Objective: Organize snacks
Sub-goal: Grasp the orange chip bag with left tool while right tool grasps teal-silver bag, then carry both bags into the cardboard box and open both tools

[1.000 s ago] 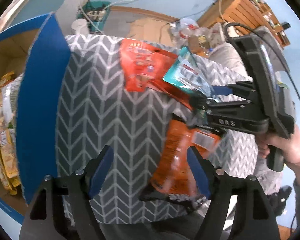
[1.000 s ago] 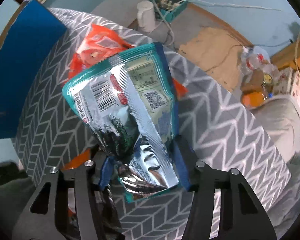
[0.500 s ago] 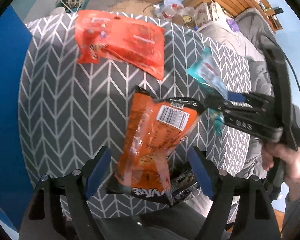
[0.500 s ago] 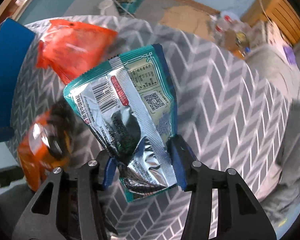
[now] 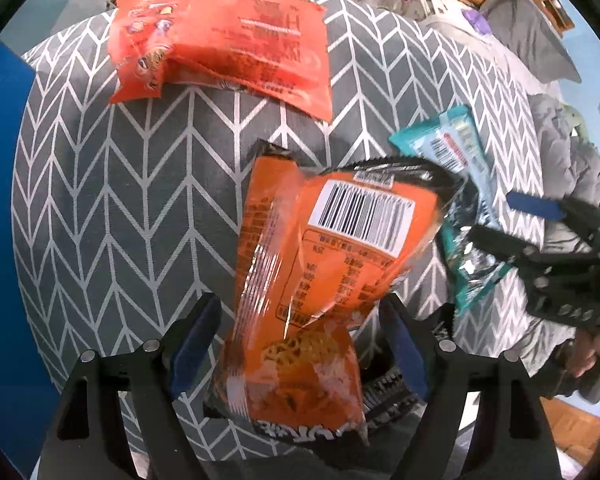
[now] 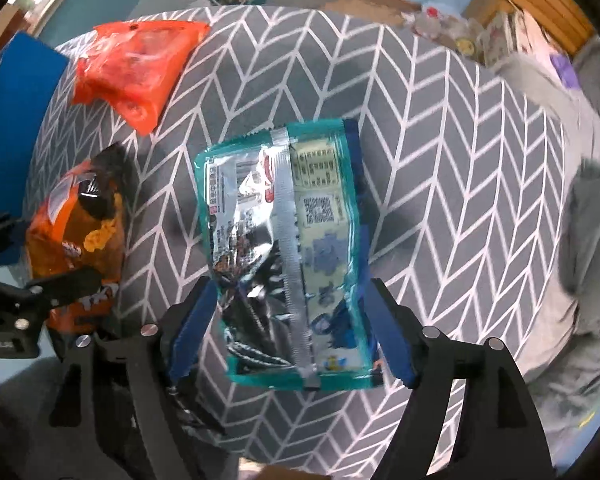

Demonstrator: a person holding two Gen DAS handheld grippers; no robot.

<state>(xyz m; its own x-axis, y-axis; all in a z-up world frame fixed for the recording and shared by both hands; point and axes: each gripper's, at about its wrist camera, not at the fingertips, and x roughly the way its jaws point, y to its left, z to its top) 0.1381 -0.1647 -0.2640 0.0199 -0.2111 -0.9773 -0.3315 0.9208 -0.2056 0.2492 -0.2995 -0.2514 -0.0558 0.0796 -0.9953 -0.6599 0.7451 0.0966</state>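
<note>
Lying between the parted right tongs point(image 6: 290, 330) (just opening): teal packet point(image 6: 288, 248), unclamped.

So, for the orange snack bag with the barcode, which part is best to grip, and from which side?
Probably the lower half of the orange snack bag, from straight above. It lies flat on the chevron cloth, narrowing toward the bottom, and the open left gripper already straddles that part, one blue pad on each long edge. The puffed barcode end looks wider and more slippery.
</note>
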